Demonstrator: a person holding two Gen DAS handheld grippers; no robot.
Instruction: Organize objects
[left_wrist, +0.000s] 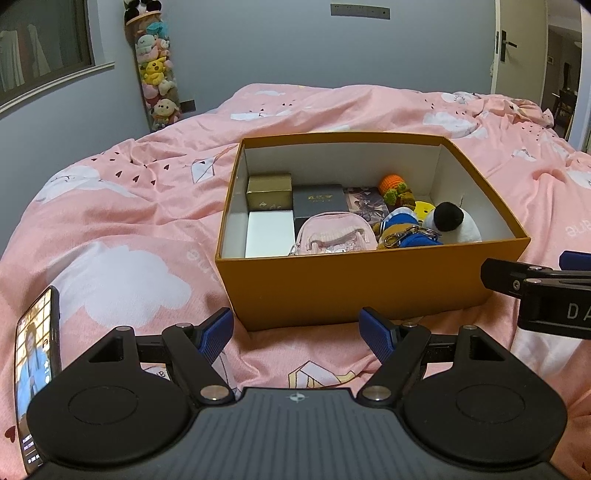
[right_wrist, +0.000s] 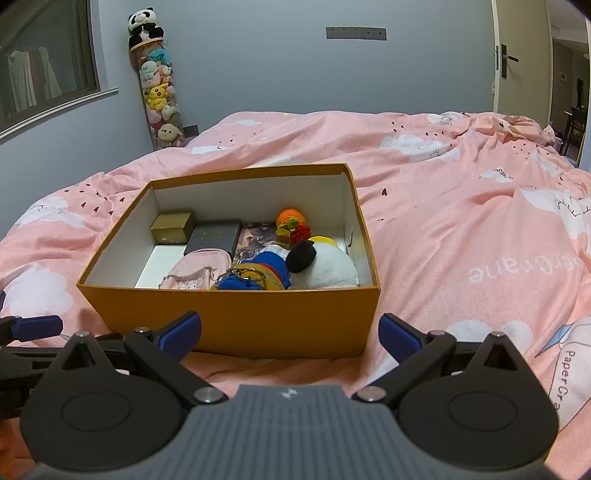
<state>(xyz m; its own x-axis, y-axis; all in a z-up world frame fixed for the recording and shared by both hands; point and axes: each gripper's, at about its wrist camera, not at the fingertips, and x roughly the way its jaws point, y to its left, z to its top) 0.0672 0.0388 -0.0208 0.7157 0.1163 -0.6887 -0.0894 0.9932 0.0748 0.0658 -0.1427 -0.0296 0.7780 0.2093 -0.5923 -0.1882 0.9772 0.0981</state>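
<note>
An open orange cardboard box (left_wrist: 354, 288) (right_wrist: 236, 317) sits on the pink bedspread. Inside lie a gold box (left_wrist: 269, 191), a black box (left_wrist: 318, 201), a white box (left_wrist: 269, 232), a pink mini backpack (left_wrist: 334, 236), a blue plush keychain (left_wrist: 410, 230), a black-and-white plush (left_wrist: 452, 221) and an orange crochet toy (left_wrist: 393, 186). My left gripper (left_wrist: 297, 338) is open and empty, just short of the box's near wall. My right gripper (right_wrist: 290, 334) is open and empty too, in front of the box's near right corner.
A phone (left_wrist: 37, 365) with a lit screen lies on the bedspread at the left. A tall clear tube of plush toys (right_wrist: 160, 99) stands against the far wall. A door (right_wrist: 517, 74) stands open at the right. The pink bedspread (right_wrist: 461, 221) spreads right of the box.
</note>
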